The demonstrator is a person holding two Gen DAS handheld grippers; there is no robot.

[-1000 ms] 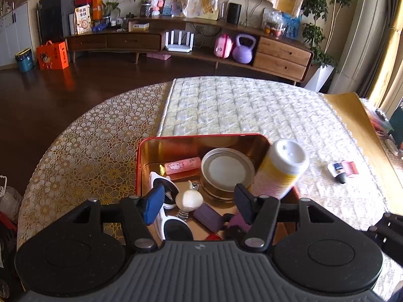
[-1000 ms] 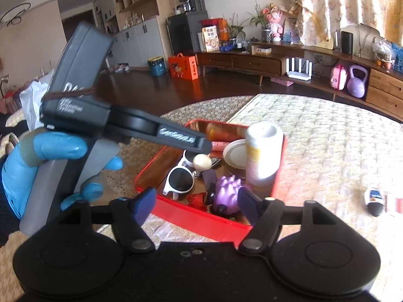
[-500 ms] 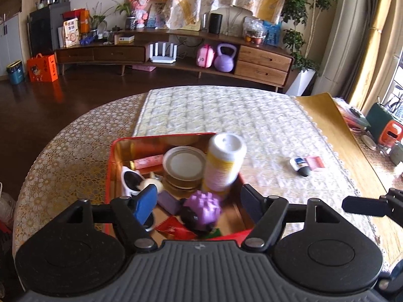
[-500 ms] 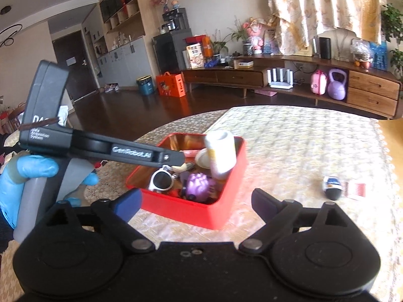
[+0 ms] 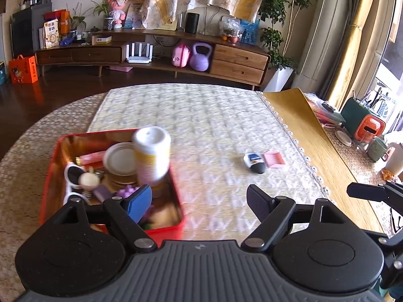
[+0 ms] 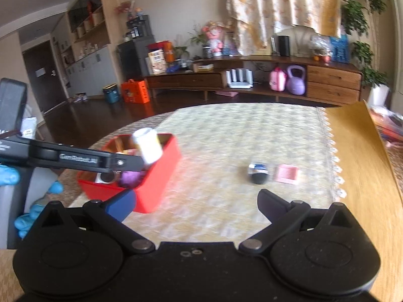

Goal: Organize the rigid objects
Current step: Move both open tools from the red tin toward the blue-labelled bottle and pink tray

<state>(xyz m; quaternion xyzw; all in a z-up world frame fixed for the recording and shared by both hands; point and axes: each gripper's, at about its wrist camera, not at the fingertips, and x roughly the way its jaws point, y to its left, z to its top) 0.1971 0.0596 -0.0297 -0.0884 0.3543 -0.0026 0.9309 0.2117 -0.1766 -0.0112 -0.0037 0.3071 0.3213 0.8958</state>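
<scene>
Both tongs, left [image 5: 199, 202] and right [image 6: 196, 205], now gape empty, having swung from the red tin [image 5: 50, 176] toward the small items [image 5: 254, 162] at 1 o'clock on the counter [image 5: 214, 115], likely next.

The tin [image 5: 51, 176] is red outside and gold inside. In it the bottle [image 5: 151, 156] is white with yellow bands, the sunglasses [image 5: 71, 173] white with dark lenses, the ball [image 6: 129, 177] purple. The worktop [image 5: 214, 125] cloth is cream with a quilted pattern, its edge tan. On it lie a pink ribbed square [image 5: 274, 159] and a black, white and blue gadget [image 5: 255, 162]. Each gripper has 1 blue pad [image 5: 138, 202] and 1 black.
</scene>
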